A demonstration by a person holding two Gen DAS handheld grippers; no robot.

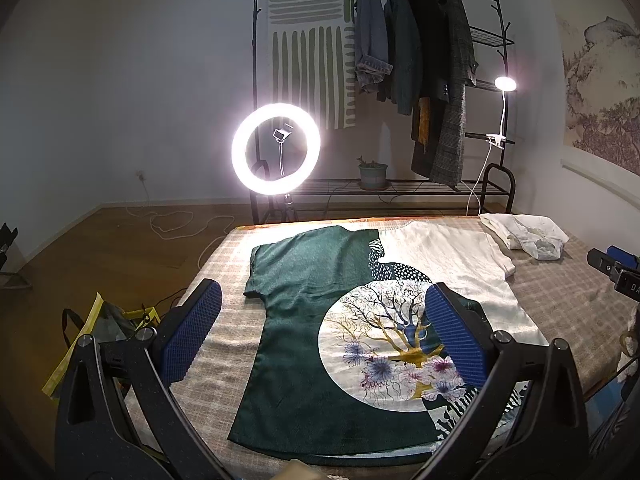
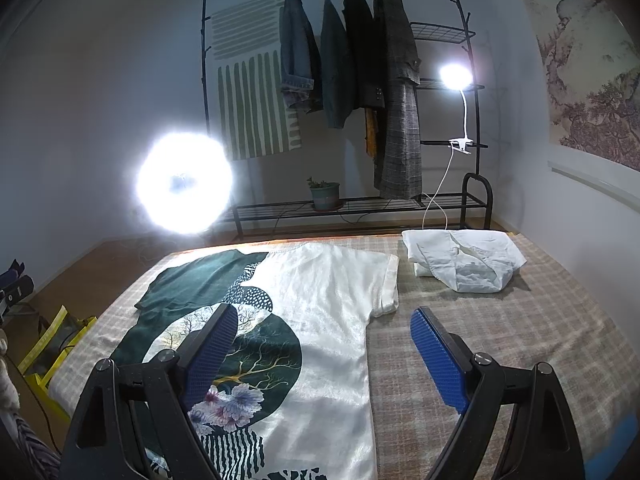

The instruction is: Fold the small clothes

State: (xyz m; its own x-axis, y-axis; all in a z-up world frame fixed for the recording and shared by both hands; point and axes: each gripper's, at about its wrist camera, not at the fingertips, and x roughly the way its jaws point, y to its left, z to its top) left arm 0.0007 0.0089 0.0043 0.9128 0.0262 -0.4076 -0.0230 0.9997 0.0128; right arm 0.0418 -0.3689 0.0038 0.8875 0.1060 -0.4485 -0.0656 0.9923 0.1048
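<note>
A short-sleeved shirt (image 1: 304, 320), half dark green and half white with a round tree-and-flower print, lies flat and spread out on the checked bed cover (image 1: 224, 360). My left gripper (image 1: 324, 312) hovers over its green half, jaws wide open, nothing between the blue pads (image 1: 192, 332). In the right wrist view the same shirt (image 2: 328, 320) shows its white half. My right gripper (image 2: 324, 336) stands open above the shirt's right side edge, one pad over the print and the other pad (image 2: 438, 360) over bare cover.
A crumpled white garment (image 1: 524, 236) (image 2: 464, 260) lies at the far right corner of the bed. Beyond the bed stand a lit ring light (image 1: 276, 148), a clothes rack (image 1: 400, 60) with hung coats, and a clip lamp (image 1: 505, 84). A yellow bag (image 1: 96, 328) sits on the floor left.
</note>
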